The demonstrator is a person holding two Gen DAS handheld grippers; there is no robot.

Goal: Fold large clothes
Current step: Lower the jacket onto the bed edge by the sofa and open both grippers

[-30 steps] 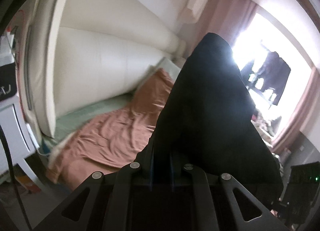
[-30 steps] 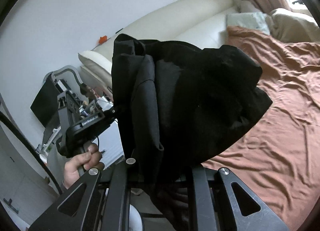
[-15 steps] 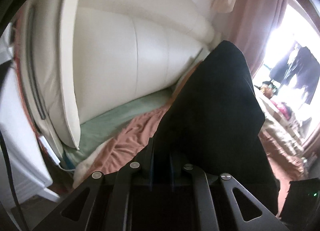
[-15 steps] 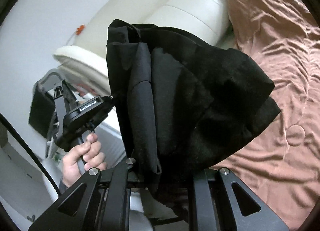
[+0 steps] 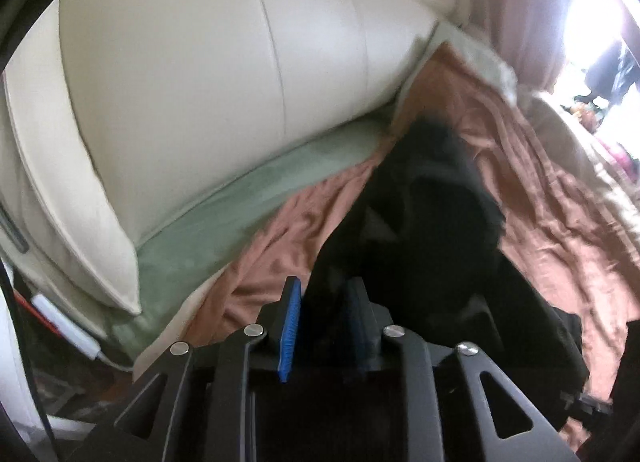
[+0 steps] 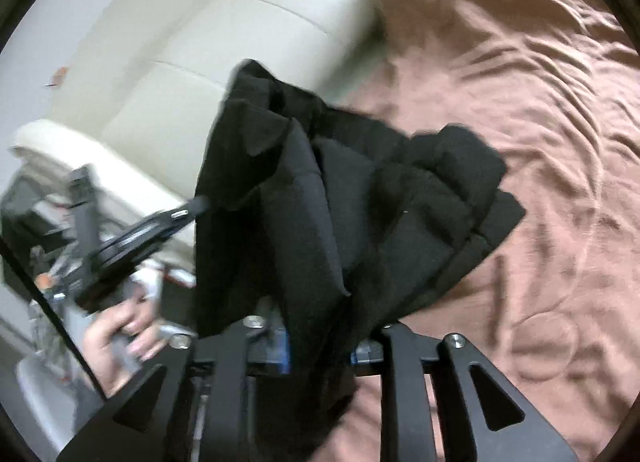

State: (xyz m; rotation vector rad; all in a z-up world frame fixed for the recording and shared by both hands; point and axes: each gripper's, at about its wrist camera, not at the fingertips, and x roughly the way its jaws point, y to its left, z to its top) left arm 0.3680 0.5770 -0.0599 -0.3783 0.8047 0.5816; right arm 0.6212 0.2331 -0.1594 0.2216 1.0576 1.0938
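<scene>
Jaws on your left gripper (image 5: 325, 304) and right gripper (image 6: 320, 342) are opening with the black garment (image 6: 340, 202) between them; release evenly onto the bedspread (image 6: 520, 102).

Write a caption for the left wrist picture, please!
Left gripper, jaws opening, lets the black garment down onto the brown bedspread.
</scene>
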